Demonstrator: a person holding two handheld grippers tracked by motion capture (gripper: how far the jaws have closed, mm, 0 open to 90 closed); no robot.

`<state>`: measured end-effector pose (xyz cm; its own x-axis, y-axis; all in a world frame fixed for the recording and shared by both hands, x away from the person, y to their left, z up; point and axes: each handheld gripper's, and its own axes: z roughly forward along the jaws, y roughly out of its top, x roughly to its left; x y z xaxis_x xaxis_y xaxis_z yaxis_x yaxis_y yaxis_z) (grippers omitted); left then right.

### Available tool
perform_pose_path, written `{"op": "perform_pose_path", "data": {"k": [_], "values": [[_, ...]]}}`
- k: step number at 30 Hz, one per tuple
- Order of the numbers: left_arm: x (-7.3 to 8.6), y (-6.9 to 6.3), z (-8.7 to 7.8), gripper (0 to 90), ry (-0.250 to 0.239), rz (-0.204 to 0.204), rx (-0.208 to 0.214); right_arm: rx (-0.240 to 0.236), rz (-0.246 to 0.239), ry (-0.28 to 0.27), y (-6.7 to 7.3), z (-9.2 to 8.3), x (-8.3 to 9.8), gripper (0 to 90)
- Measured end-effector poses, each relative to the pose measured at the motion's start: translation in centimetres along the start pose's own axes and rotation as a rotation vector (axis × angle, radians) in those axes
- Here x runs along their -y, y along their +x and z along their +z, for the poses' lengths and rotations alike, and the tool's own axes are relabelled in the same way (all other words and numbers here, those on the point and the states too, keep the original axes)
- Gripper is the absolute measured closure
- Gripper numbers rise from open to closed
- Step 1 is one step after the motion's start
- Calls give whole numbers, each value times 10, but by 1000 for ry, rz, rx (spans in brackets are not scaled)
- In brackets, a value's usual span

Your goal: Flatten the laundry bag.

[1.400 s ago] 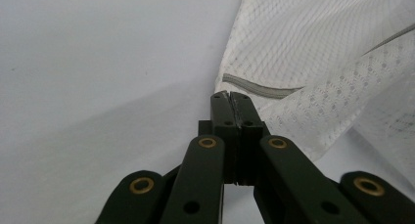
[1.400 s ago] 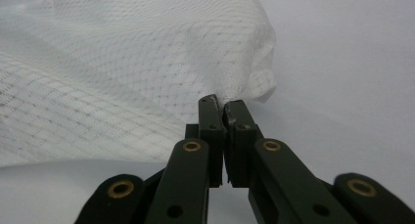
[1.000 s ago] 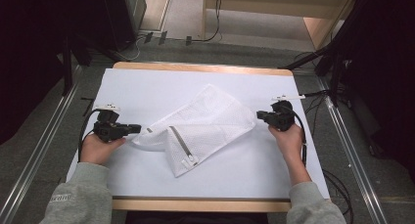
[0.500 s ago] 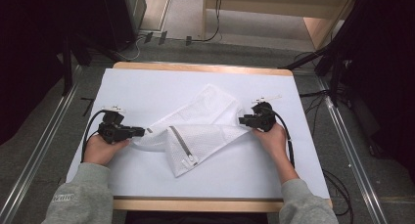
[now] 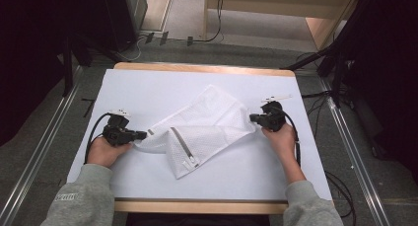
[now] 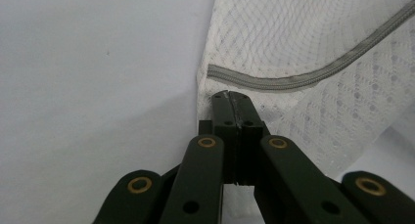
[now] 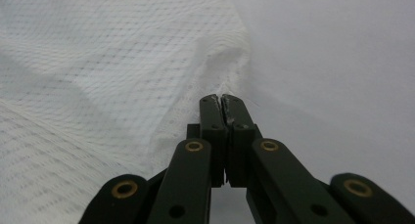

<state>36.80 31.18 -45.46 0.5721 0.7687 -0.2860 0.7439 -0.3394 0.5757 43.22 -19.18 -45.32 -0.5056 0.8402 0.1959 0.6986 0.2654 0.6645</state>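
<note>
The surface (image 5: 148, 88) is the biggest thing here, a wooden top covered by a white sheet, and it's carrying everything else. A white mesh bag (image 5: 207, 122) is lying across the middle of it, stretched at a slant between the two grippers, with its far end reaching toward the back and a folded corner pointing toward the person. It's resting flat on the sheet, a bit rumpled in the middle.

The person's hands are coming in from the near edge in grey sleeves, one on each side of the bag, well apart from each other.

The left gripper (image 5: 143, 135) is sitting at the bag's left end. In the left gripper view its fingers (image 6: 222, 111) are pressed together with the mesh edge pinched between them, so it's clamped on the bag; they've just been closing onto it. The fabric is spreading out ahead of the fingertips and off to their right.

The right gripper (image 5: 252, 118) is doing the same at the bag's right end. In the right gripper view the fingers (image 7: 213, 111) are squeezed tight on a puckered bit of mesh, having just been closing too, and the rest of the bag is fanning out ahead and to the left of the tips.

The grey zipper (image 6: 303, 77) is running just past the left fingertips, curving up and away to their right.
</note>
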Motion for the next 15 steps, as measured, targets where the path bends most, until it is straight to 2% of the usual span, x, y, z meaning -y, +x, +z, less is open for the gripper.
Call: {"op": "perform_pose_path", "data": {"k": [1,5,6,7,10,12,15], "values": [[0,-1,0,900,0,2,-4,0,0,0,0,0,0,900],[0,-2,0,900,3,2,-14,1,53,3,-18,-11,7,900],[0,-2,0,900,2,1,-14,6,71,8,-27,-16,11,900],[0,-2,0,900,1,-2,-11,6,71,8,-27,-16,11,900],[0,-1,0,900,0,-3,-7,19,87,12,-39,-23,16,900],[0,-1,0,900,0,-7,-5,25,86,9,-41,-23,16,900],[-1,1,0,900,1,-37,9,46,106,22,-43,-19,18,878]]}}
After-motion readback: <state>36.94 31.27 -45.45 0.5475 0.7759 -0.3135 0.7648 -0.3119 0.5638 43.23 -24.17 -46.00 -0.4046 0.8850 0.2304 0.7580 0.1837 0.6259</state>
